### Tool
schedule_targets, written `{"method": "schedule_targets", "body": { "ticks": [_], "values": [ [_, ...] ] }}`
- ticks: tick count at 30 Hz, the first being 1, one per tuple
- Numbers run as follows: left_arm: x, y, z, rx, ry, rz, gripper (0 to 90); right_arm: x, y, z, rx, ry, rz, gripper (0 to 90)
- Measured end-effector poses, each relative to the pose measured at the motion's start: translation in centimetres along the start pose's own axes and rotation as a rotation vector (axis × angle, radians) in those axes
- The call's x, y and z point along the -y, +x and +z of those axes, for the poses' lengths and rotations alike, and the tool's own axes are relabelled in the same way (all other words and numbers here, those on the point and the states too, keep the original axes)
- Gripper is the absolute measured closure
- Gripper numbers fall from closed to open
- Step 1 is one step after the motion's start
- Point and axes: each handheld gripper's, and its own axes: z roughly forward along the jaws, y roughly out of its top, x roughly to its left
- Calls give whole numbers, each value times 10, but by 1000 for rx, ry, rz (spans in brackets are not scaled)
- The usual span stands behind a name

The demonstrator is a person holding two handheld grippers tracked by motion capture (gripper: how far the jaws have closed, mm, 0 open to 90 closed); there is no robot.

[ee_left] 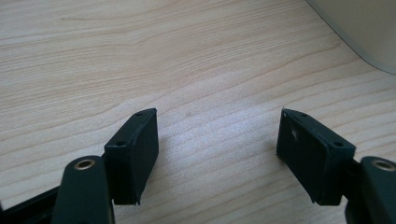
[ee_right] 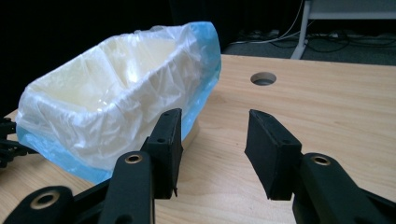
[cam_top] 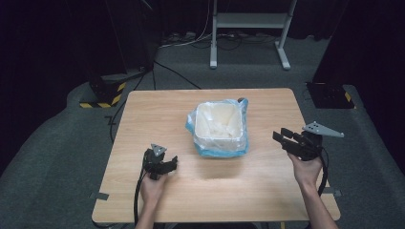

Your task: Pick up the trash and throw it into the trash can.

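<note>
Since the bin [cam_top: 218, 128] wears a thin, slippery blue-edged liner [ee_right: 205, 56], pinch its folded rim; beside the bin, left gripper [cam_top: 162, 165] and right gripper [cam_top: 285, 139] both gape empty.

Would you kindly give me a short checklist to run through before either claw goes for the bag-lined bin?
1. Left claw open, nothing between its pads: ok.
2. Right claw open and empty: ok.
3. Bin upright on the table: ok.
4. Blue bag folded over the rim all round: ok in the high view.
5. Bare table between each claw and the bin: ok.
6. Bin contents: cannot tell.
</note>
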Motion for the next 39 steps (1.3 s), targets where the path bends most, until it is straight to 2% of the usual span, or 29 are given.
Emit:
{"method": "schedule_targets", "body": {
  "ticks": [11, 22, 39],
  "values": [
    [0, 0, 0, 0, 0, 0, 294, 19, -3, 5, 2, 24, 12, 555],
    [0, 0, 0, 0, 0, 0, 293, 47, -6, 16, 6, 67, 44, 554],
    [0, 0, 0, 0, 0, 0, 294, 82, -7, 34, 52, 146, 43, 554]
  ]
}}
